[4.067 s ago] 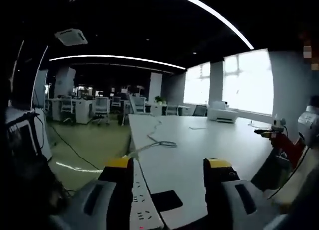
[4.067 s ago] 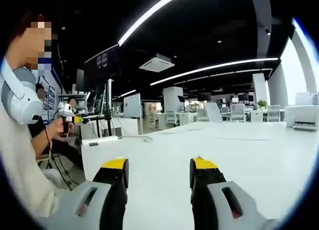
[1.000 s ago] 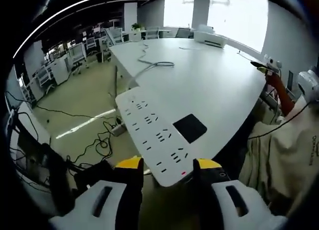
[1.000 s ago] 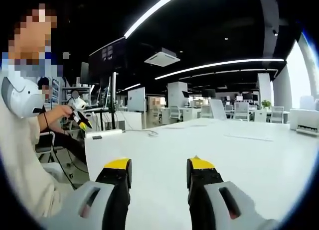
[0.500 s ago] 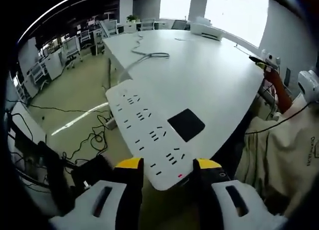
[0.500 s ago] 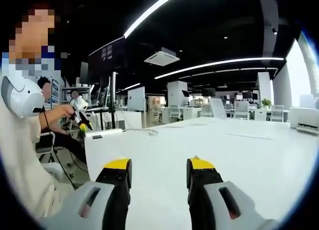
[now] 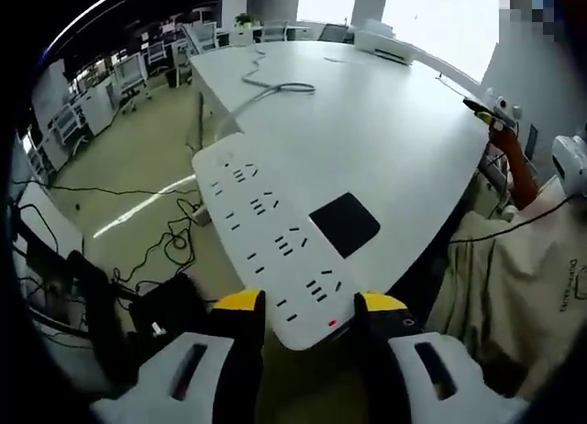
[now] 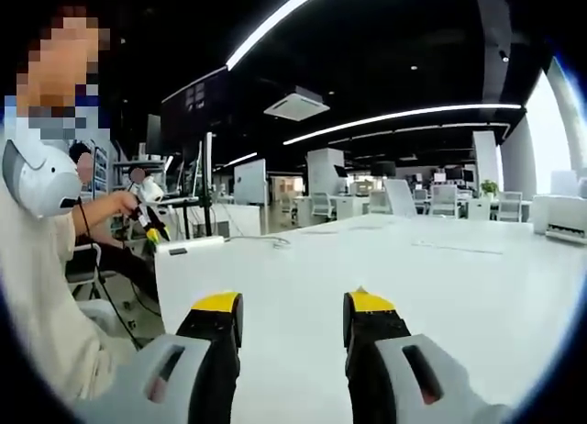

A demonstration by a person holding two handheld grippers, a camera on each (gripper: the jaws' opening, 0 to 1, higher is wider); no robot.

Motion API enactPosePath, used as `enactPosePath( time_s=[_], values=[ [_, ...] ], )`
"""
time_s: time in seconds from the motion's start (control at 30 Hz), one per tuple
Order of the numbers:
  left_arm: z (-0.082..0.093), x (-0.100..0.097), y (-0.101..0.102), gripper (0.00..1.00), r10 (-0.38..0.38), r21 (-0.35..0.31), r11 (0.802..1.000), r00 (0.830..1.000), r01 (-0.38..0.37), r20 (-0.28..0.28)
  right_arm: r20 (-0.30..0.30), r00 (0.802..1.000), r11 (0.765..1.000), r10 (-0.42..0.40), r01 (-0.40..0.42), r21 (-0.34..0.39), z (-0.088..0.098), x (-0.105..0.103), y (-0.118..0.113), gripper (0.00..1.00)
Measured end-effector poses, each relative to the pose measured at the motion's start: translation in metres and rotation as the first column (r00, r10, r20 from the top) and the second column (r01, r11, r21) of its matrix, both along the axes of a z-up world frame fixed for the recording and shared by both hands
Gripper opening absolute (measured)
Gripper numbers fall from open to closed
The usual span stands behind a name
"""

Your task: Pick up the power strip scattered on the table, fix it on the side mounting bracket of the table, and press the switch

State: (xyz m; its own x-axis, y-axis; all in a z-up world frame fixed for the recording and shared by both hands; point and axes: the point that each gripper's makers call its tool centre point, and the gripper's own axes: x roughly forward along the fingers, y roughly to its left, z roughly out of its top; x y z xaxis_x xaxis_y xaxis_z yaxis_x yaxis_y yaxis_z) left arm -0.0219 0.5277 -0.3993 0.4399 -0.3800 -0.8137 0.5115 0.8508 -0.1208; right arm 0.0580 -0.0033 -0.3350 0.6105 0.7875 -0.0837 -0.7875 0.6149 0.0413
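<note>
Since the earliest frame the left gripper view has swung from level across the room to looking down over the worktop edge; over the last second the long white multi-socket power strip [image 7: 275, 245] has stayed at centre frame. The left tongs [image 7: 307, 306] bracket its near end, where a red switch light [image 7: 332, 322] shows; whether they clench it cannot be told. The strip appears to lie along the edge of the large white worktop [image 7: 385, 139], beside a flat black square pad [image 7: 345, 224]. Its white cable [image 7: 275, 89] runs to the upper left.

The right tongs [image 8: 292, 305] hang released above the worktop at lower centre.

Judgement: pickup at most begun; mounting and switch pressing remain. The bracket cannot be made out.
</note>
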Motion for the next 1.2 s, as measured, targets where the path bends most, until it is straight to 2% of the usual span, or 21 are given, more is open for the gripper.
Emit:
enactPosePath(
  time_s=[0.5, 0.83, 1.2],
  values=[
    [-0.0022, 0.0005, -0.0014, 0.43, 0.0, 0.073, 0.997, 0.994, 0.008, -0.11, 0.009, 1.0, 1.0, -0.003, 0.003, 0.005, 0.0036, -0.0002, -0.0006, 0.4],
    [-0.0029, 0.0, 0.0008, 0.43, -0.006, 0.102, 0.995, 0.988, 0.022, -0.154, -0.005, 1.0, 1.0, -0.022, 0.022, -0.012, 0.0032, 0.0016, 0.0019, 0.4],
    [-0.0036, 0.0003, -0.0007, 0.44, -0.014, 0.128, 0.991, 0.982, 0.038, -0.19, 0.008, 1.0, 1.0, -0.017, 0.017, -0.011, 0.0095, -0.0005, 0.0073, 0.39]
  ],
)
